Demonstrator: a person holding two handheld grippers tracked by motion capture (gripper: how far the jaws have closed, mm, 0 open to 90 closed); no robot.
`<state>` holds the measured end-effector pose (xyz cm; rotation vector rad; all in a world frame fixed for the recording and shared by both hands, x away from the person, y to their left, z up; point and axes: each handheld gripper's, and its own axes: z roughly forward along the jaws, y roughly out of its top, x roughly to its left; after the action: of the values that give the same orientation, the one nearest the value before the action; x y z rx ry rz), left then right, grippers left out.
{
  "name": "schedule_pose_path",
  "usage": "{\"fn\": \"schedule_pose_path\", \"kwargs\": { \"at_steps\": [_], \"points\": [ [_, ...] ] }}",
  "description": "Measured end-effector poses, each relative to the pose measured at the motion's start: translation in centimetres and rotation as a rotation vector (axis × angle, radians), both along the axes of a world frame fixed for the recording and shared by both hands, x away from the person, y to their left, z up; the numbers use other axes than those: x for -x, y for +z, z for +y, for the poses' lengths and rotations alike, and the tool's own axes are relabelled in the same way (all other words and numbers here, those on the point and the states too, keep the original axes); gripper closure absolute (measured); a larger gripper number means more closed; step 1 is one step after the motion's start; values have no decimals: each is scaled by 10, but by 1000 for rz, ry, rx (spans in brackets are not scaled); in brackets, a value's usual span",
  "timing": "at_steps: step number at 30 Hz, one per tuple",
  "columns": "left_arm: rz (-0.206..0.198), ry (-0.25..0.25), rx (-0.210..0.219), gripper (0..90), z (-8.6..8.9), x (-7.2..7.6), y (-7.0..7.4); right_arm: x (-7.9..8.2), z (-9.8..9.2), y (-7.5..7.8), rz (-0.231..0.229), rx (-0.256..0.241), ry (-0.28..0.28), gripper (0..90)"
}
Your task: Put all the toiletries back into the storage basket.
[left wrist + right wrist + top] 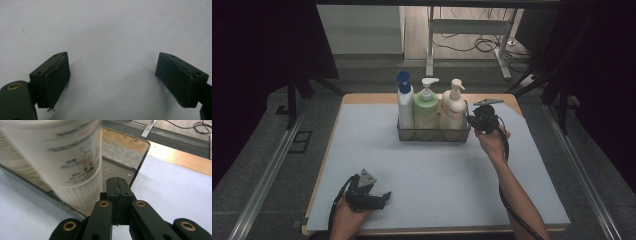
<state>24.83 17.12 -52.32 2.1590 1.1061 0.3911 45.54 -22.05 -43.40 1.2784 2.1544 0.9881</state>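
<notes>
Printed lines ran down the label of the cream bottle (62, 157) in the right gripper view, too blurred to read. In the high view the three bottles in the tray (432, 134) showed no legible marks.

We look down and forward from above the near edge of the table (362, 150). Our left gripper view points almost straight down, very close to the pale mat (107, 32). Our right gripper view sits low, right against the cream bottle (62, 157) and clear bin (136, 157) (both also seen from above).
</notes>
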Motion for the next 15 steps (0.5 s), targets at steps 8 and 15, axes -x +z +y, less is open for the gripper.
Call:
{"fn": "schedule_pose_path", "kwargs": {
  "at_steps": [8,15],
  "points": [
    [0,0,0,124,0,0,0,-10,3,-9,11,-27,-7,895],
    [0,1,1,124,0,0,0,-18,9,-18,18,-18,3,895]
  ]
}}
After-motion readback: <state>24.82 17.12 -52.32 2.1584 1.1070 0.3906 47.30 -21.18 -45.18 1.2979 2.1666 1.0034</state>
